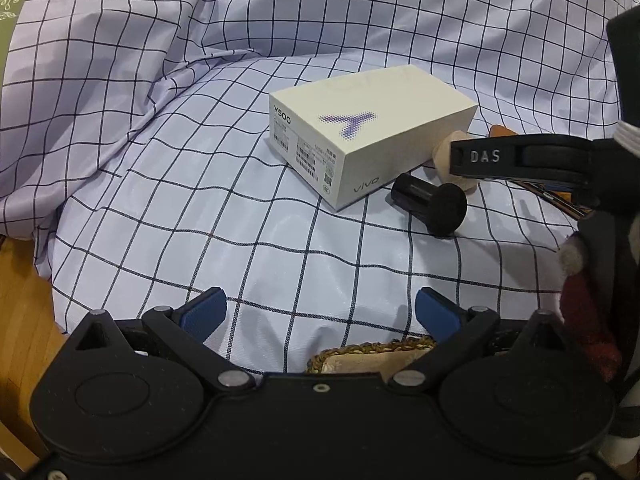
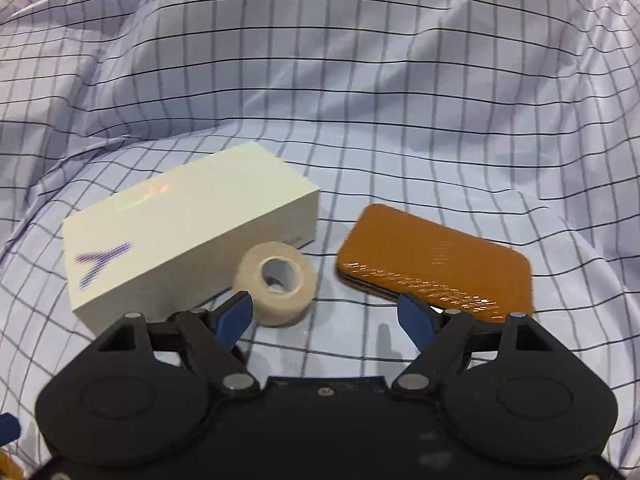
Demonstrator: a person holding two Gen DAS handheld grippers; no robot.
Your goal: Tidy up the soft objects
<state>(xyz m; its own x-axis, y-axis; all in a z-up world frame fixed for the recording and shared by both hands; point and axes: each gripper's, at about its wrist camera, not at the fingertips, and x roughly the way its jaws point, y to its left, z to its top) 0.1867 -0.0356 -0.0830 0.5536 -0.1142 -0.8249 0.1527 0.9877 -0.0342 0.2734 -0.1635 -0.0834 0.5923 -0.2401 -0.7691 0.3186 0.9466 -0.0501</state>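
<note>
A beige roll of soft bandage tape (image 2: 276, 284) lies on the checked cloth (image 2: 360, 120), between a white phone box (image 2: 180, 232) and an orange woven wallet (image 2: 436, 260). My right gripper (image 2: 326, 316) is open just in front of them. Its left pad is next to the roll and nothing is between the pads. In the left wrist view my left gripper (image 1: 320, 308) is open and empty over bare cloth (image 1: 200, 200). Further off lie the box (image 1: 368, 140) and a black spool (image 1: 432, 200). One of my right gripper's fingers (image 1: 480, 157) reaches in from the right and hides most of the roll (image 1: 442, 151).
A woven straw-edged piece (image 1: 372, 354) shows under my left gripper. A red and white plush thing (image 1: 580, 312) sits at the right edge. A wooden surface (image 1: 20, 300) shows past the cloth's left edge. The cloth bunches into folds at the back.
</note>
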